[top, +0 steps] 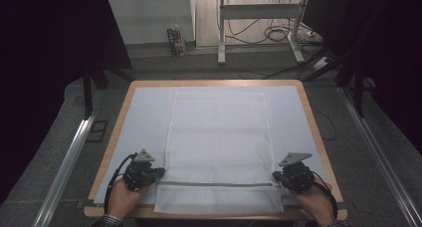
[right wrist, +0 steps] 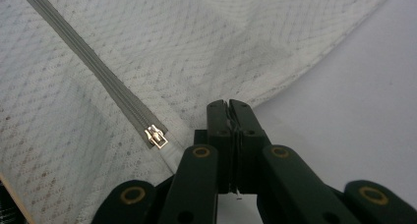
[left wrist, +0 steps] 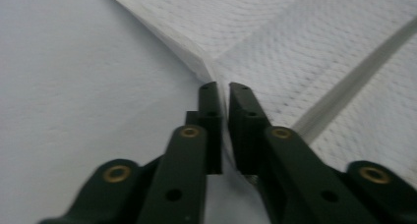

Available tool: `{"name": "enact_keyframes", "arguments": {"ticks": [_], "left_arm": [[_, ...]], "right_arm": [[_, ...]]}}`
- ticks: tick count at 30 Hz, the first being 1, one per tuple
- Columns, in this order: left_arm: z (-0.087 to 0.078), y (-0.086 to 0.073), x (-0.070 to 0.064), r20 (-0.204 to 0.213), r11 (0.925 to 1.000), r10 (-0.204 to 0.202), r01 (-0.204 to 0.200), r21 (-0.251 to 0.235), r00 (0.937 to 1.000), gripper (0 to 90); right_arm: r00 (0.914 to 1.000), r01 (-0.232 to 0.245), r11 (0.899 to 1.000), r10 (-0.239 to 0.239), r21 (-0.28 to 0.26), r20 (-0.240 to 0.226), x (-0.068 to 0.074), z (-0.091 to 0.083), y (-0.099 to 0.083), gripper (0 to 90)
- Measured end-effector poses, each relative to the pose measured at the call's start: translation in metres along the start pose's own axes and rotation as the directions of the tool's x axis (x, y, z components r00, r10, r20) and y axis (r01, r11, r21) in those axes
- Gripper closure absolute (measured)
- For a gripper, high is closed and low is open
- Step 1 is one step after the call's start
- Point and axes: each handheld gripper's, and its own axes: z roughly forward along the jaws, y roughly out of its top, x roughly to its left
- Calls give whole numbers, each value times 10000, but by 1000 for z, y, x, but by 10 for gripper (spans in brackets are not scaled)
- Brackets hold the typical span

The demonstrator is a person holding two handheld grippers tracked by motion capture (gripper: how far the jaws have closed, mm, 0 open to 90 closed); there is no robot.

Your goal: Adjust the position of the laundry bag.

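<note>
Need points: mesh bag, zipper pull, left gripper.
mesh bag (top: 219,132), high view, middle of the flat mesh.
zipper pull (right wrist: 156,136), right gripper view, metal slider at the zip's end.
left gripper (left wrist: 222,90), left gripper view, between the fingertips.

A white mesh laundry bag (top: 219,147) lies flat on the pale sheet (top: 144,112) covering the wooden worktop (top: 308,107), its grey zipper (top: 216,183) running left to right near the near edge. The left tongs (top: 160,172) meet the bag's left edge at the zipper, the right tongs (top: 275,175) its right edge, each held by a hand.
</note>
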Motion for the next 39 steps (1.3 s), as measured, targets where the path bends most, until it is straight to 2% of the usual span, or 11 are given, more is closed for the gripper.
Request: {"name": "enact_keyframes", "arguments": {"ticks": [5,9,15,19,21,25,29,31,39], "left_arm": [[-2,0,3,-86,9980,-333,328,-544,9994,577],[0,0,4,-311,9965,-216,191,-816,9993,402],[1,0,3,-391,9935,-29,-16,-1136,9992,242],[-1,0,3,-221,9935,-132,107,-1132,9997,195],[-2,-1,2,-236,9946,-144,119,-1033,9996,141],[-5,-2,-1,-299,9950,95,-125,-994,9995,96],[-7,-5,-7,-467,9954,389,-429,-859,9982,96],[-7,-7,-8,-571,9954,537,-580,-756,9969,97],[-6,-7,-10,-661,9953,641,-687,-689,9957,98]], "right_arm": [[9998,82,9990,-72,-441,211,-1,-2,1,667],[9998,74,9982,-62,-601,199,-3,0,1,498],[9999,-16,9961,30,-878,156,-5,1,1,321],[10000,7,9946,-7,-1033,-5,-6,-1,2,281],[9999,-29,9938,16,-1111,-121,-5,-2,1,261],[9996,-152,9939,124,-1096,-256,-2,-3,-3,213],[9964,-633,9920,566,-1096,-629,-1,-6,-7,132],[9960,-741,9922,687,-999,-569,-1,-6,-10,114],[9925,-1136,9908,1098,-731,-531,0,-9,-19,100]]}}
